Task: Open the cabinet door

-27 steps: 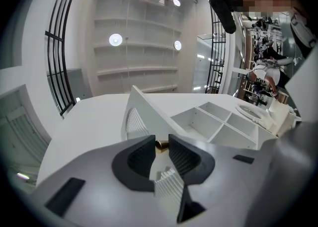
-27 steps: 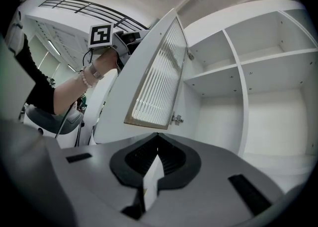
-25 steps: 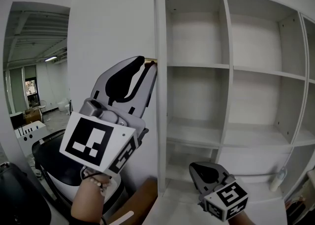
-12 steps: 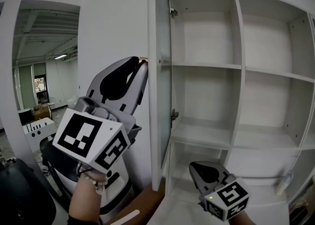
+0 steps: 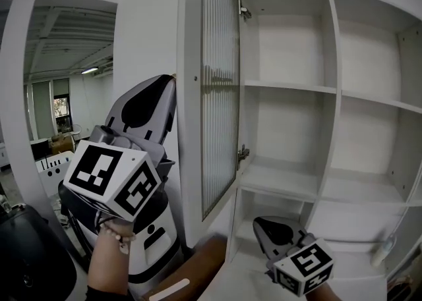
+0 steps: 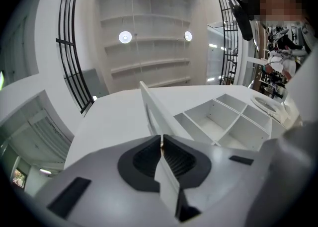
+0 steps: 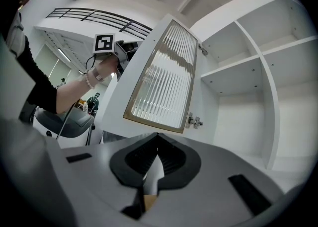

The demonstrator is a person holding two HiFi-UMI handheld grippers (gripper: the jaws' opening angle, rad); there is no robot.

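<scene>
At 5 o'clock, nearest, the right gripper (image 5: 264, 222) sat low with its jaws squeezed together and nothing in them. At 9 o'clock the left gripper (image 5: 173, 80) was closing its jaws on a tiny gold knob (image 6: 161, 143) on the door (image 5: 221, 82). The door stood open at 12 o'clock. Behind it, at 2 o'clock, was the cabinet (image 5: 333, 89).

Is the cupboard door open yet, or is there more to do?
Mostly done: the ribbed-glass door stands swung well out, and the bare shelves show. In hand: the left gripper is at the door's outer edge, its jaws closing on what looks like a small brass handle. The right gripper hangs low, shut and empty. Left: perhaps a little more swing, then letting go.
</scene>
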